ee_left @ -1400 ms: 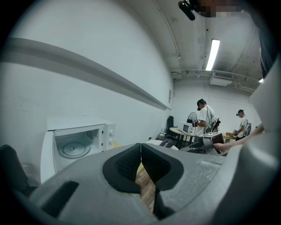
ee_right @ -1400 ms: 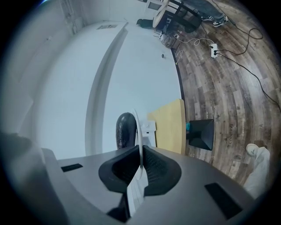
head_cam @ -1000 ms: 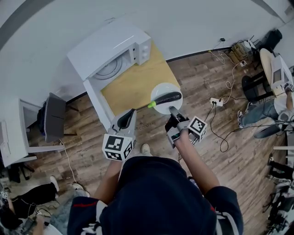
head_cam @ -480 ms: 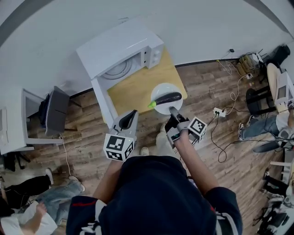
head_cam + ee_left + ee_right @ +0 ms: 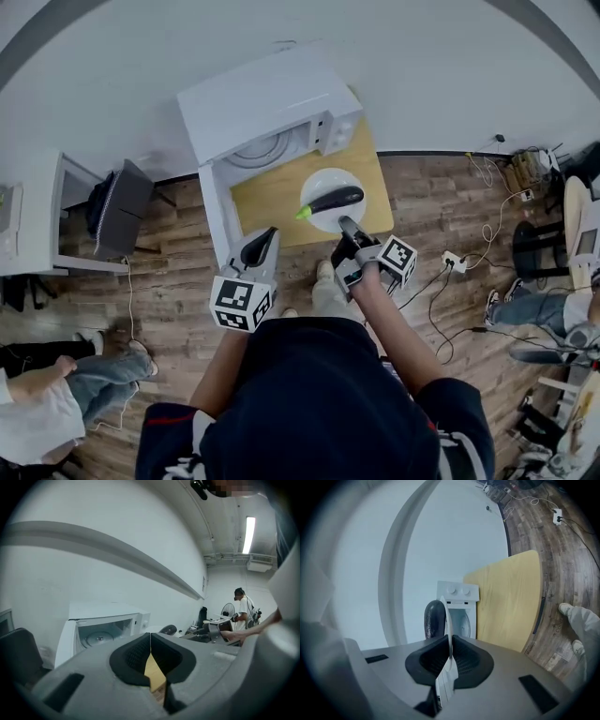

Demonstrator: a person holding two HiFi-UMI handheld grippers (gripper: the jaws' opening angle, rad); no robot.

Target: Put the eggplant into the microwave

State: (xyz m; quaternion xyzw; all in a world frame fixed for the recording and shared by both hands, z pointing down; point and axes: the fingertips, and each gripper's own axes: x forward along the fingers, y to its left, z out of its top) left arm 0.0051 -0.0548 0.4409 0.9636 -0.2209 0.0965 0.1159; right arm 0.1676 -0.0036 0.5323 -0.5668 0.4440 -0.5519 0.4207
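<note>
Wood table [image 5: 272,197], microwave [image 5: 267,103], white wall [image 5: 422,66], plank floor [image 5: 169,281]

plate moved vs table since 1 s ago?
Yes. The plate, in the right gripper, went from the table's near edge to over the table, nearer the microwave.

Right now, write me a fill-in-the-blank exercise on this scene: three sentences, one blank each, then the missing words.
1. The right gripper is shut on the rim of the white plate, which carries the ____.
2. The door of the microwave stands ____.
3. The left gripper has its jaws together and holds ____.

Missing words: eggplant; open; nothing.
</note>
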